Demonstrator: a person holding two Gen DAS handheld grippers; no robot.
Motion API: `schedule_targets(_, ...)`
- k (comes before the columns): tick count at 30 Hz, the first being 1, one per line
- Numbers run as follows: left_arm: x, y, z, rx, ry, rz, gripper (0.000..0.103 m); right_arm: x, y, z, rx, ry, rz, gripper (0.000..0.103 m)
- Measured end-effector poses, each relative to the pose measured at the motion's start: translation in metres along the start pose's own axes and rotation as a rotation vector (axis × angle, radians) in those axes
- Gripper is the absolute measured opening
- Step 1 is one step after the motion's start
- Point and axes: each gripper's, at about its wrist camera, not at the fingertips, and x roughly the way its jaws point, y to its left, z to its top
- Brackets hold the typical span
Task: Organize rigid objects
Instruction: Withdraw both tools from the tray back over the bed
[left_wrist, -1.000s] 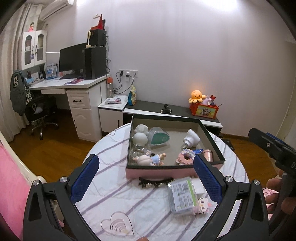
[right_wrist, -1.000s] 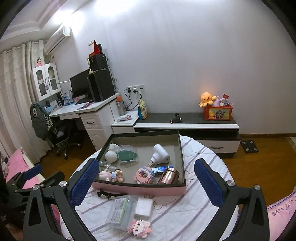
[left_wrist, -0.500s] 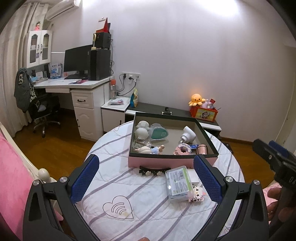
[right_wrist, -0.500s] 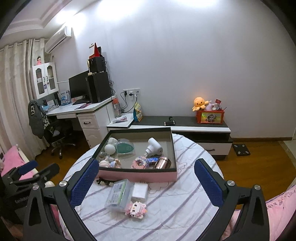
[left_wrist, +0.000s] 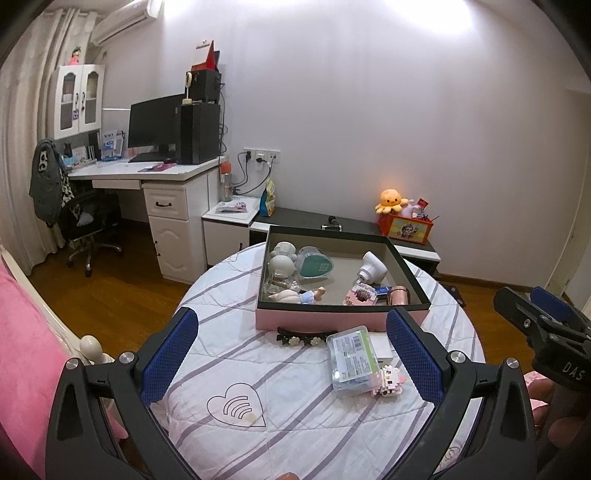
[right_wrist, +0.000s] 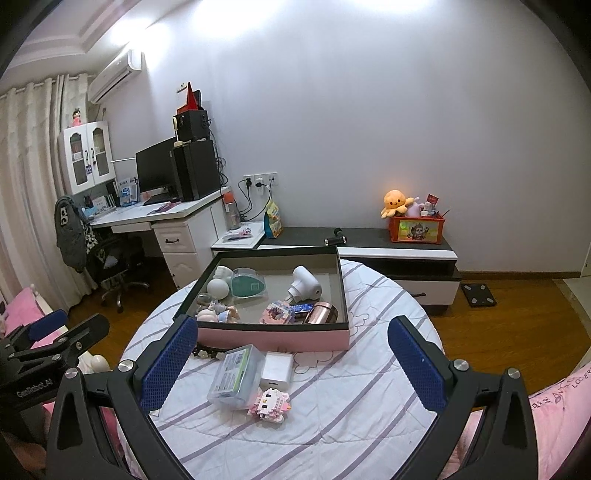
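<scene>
Hovering above the near edge of a round table (left_wrist: 236, 354) covered in a striped cloth, the left gripper (left_wrist: 291, 345) holds its blue-padded fingers (left_wrist: 168, 354) spread wide with nothing between them. The right gripper (right_wrist: 295, 362) hangs likewise over the table, jaws wide apart and empty. A pink tray (right_wrist: 273, 338) with dark inner walls sits at the table's far side, beyond both sets of fingertips; inside lie a white round figure (right_wrist: 218, 287), a teal heart-shaped case (right_wrist: 249, 285), a white hair-dryer-like device (right_wrist: 304, 287), a small doll (right_wrist: 218, 314), a pink block model (right_wrist: 277, 313) and a copper-coloured cup (right_wrist: 322, 313). Outside the tray, just in front of its near wall, rest a black hair clip with white flowers (left_wrist: 306, 336), a clear plastic box (right_wrist: 236, 373), a white charger block (right_wrist: 276, 370) touching that box, and a small pink block figure (right_wrist: 269, 401) nearest the grippers. In the right wrist view these loose items lie between the two fingers' lines but ahead of the tips, closer to the left finger. In the left wrist view they sit toward the right finger.
</scene>
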Motion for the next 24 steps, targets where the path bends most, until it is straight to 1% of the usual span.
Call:
schedule_targets(16,-0.001,0.000,-0.001,-0.001,0.004,0.000,0.103,0.000,-0.001,0.002,-0.005,0.012,-0.004,0.103)
schedule_targets(20,0.000,-0.001,-0.004,0.000,0.021,-0.003,0.103,0.008,-0.003,0.001,-0.013,0.033,-0.011,0.103)
schedule_targets(24,0.010,-0.005,-0.008,0.004,0.055,-0.014,0.103,0.018,-0.004,-0.005,-0.025,0.061,-0.018,0.103)
